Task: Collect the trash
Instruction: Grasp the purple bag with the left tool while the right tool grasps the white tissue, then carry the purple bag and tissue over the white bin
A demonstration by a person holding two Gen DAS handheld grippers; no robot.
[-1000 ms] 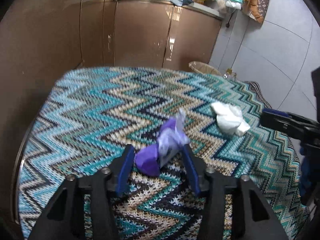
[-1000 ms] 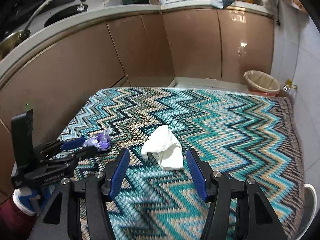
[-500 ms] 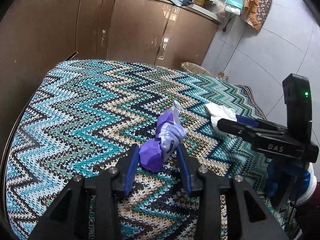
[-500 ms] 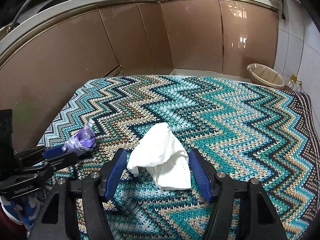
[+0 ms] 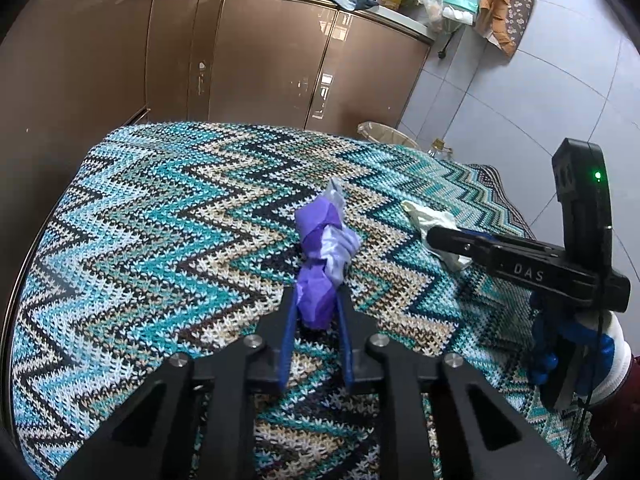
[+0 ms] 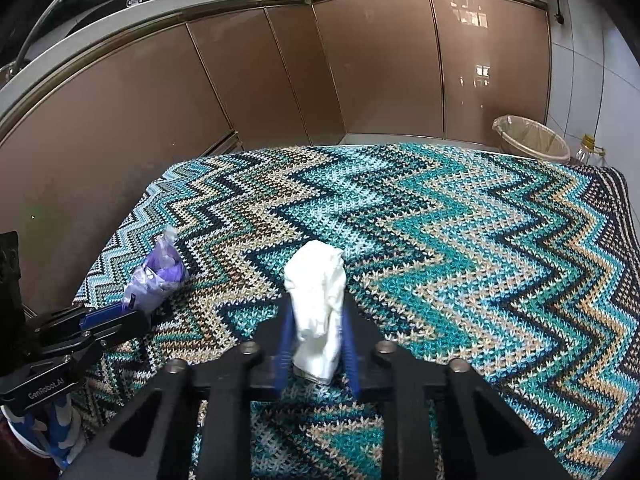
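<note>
Both grippers clenched on trash over zigzag-cloth bench [image 5: 160,216], kitchen.
Left gripper [image 5: 316,320] jaws grip purple wrapper [image 5: 320,256]; right gripper [image 6: 318,340] jaws grip white tissue [image 6: 318,300]. Lined bin [image 6: 532,136] by brown cabinets [image 6: 360,64], partly hidden behind bench edge.

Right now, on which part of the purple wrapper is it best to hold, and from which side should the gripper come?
Hold the purple wrapper at its thick lower bundle, coming level along the zigzag cloth from its near end. It stands long and narrow, its thin twisted tip pointing away. The left gripper is already closed on that bundle.
</note>
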